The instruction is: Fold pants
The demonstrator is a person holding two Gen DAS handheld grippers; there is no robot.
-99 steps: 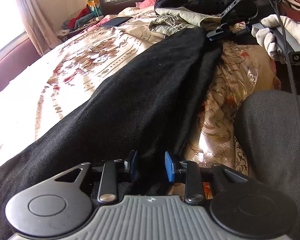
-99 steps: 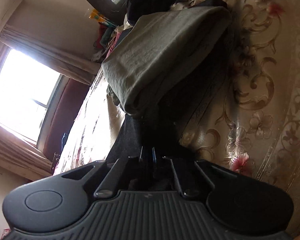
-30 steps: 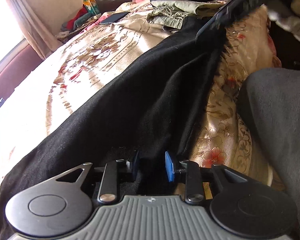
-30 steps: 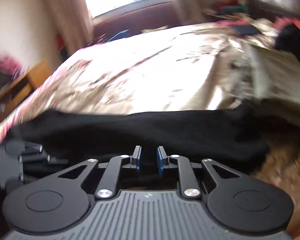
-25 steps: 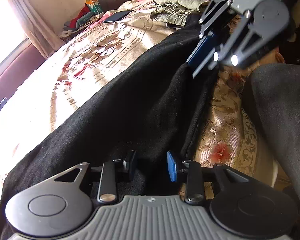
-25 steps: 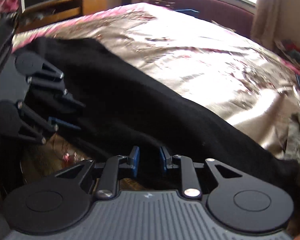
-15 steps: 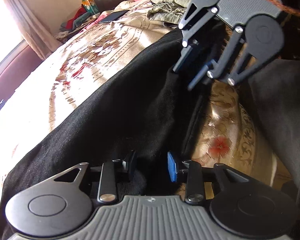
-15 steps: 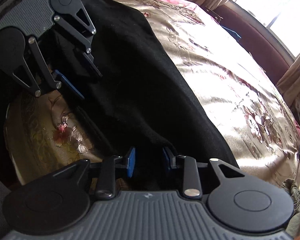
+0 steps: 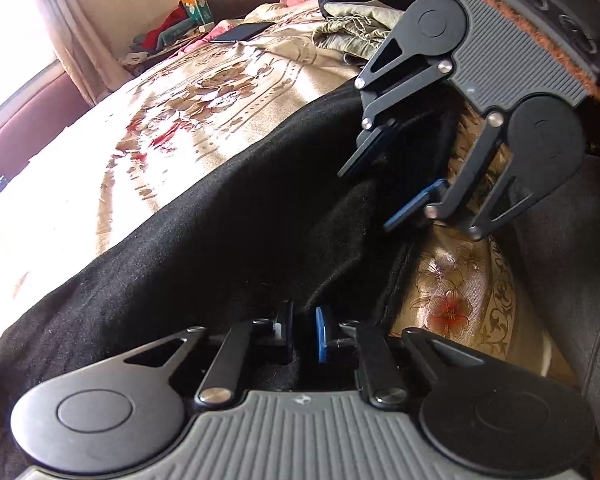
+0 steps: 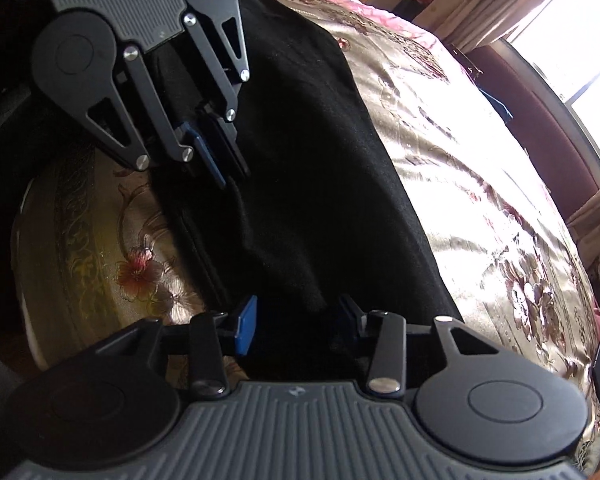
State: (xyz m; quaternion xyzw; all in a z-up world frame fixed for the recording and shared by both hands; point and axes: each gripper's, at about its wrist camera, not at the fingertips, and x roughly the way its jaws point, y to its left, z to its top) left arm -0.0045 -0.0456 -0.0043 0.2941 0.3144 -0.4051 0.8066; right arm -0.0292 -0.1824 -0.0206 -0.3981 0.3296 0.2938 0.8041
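Moved in since earlier: one right gripper (image 9: 392,196), jaws opening astride the edge of one pair of black pants (image 9: 204,248) on one floral bedspread (image 9: 204,92); one left gripper (image 9: 303,334) closing on the same edge.

Your left gripper (image 9: 303,332) is closing on a raised fold of the black pants (image 9: 204,240) lying across the floral bed (image 9: 204,92), while your right gripper (image 9: 388,196) is opening astride their edge.

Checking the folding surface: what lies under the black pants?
The black pants lie on a floral satin bedspread, which shows along both long sides. Whatever sits directly beneath the fabric is covered.
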